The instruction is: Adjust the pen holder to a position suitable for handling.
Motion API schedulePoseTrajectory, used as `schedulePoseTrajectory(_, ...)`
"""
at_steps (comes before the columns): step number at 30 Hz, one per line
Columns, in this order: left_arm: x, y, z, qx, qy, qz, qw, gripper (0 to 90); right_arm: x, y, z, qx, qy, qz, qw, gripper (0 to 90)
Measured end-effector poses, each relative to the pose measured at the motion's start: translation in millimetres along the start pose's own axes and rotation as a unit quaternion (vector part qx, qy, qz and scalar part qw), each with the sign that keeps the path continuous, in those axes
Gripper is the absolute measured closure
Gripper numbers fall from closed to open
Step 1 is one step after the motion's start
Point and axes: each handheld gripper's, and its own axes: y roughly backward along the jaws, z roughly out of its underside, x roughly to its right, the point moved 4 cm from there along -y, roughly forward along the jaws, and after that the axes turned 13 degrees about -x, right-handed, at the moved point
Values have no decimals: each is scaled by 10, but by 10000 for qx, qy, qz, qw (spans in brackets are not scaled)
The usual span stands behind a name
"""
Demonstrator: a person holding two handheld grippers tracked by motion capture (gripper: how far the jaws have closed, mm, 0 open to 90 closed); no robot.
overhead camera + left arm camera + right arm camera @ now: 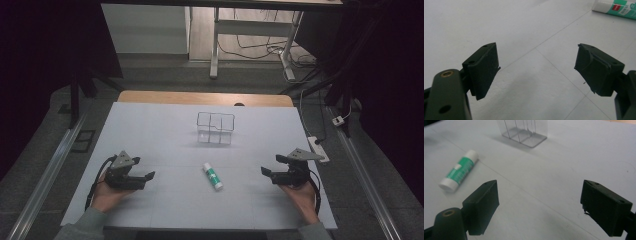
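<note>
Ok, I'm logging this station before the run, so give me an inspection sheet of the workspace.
Surface: white sheet over a wooden table, flat, faint grid lines.
Job's things: green-and-white glue stick lying on its side mid-table; clear divided organizer upright beyond it, compartments look empty.
Clutter: nothing seen.
Grippers: left tool and right tool open, held low at either side of the glue stick, touching nothing.
Cables: one trails from each tool; more on the floor beyond.
Surroundings: power strip at the right edge, desk legs behind, dark room.

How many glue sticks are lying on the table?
1. The glue stick lies flat on the white table, between the left gripper and the right gripper, nearer than the clear organizer.
</note>
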Motion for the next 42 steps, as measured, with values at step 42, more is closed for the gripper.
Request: schedulePoseTrajectory(42, -1, -25, -6, -89, -7, -29, 10000, 189, 159, -545, -774, -93, 25, 211, 9997, 221)
